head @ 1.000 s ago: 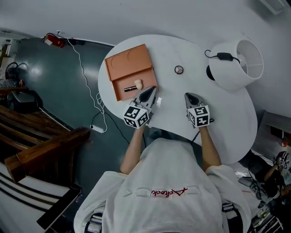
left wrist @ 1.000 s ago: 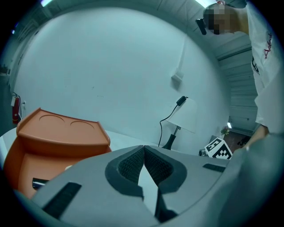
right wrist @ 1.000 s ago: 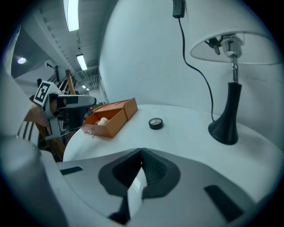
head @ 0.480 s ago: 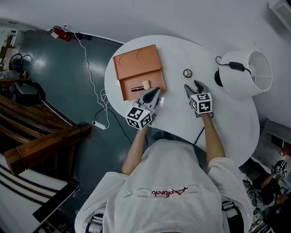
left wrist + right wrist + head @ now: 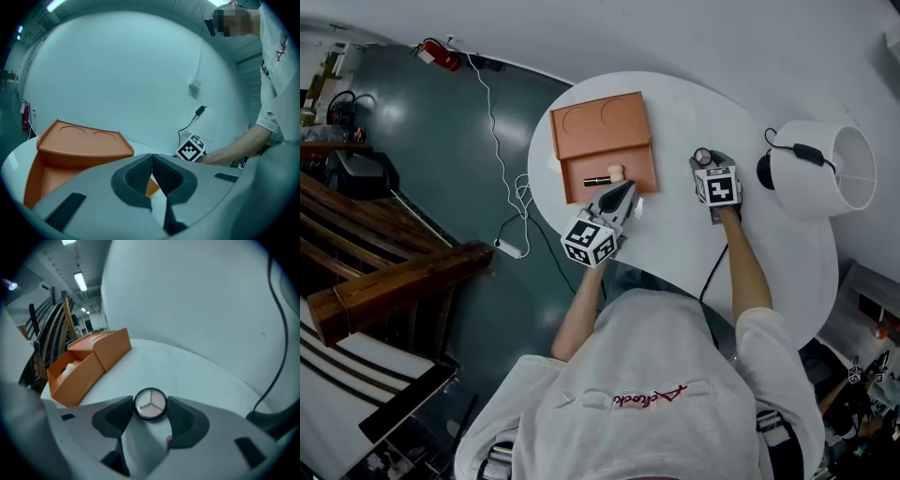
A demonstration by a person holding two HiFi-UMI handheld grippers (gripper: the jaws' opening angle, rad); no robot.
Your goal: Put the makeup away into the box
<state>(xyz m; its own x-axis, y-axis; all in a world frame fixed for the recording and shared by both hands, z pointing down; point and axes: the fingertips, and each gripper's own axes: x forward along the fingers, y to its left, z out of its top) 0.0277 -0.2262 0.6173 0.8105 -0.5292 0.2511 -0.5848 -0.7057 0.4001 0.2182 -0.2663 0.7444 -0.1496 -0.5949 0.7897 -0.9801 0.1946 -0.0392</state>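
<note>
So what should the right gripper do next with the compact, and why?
Probably close on the round compact: it sits between the right gripper's opening jaws, not yet gripped, and the orange box stands open off to the left, ready to take it.

Left gripper [image 5: 151, 158] shut, near level; right gripper [image 5: 150, 408] tilted down, jaws opening with a compact [image 5: 150, 402] between them

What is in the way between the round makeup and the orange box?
Nothing visible: only bare white table between the round compact and the orange box. The left gripper is off to one side.
</note>
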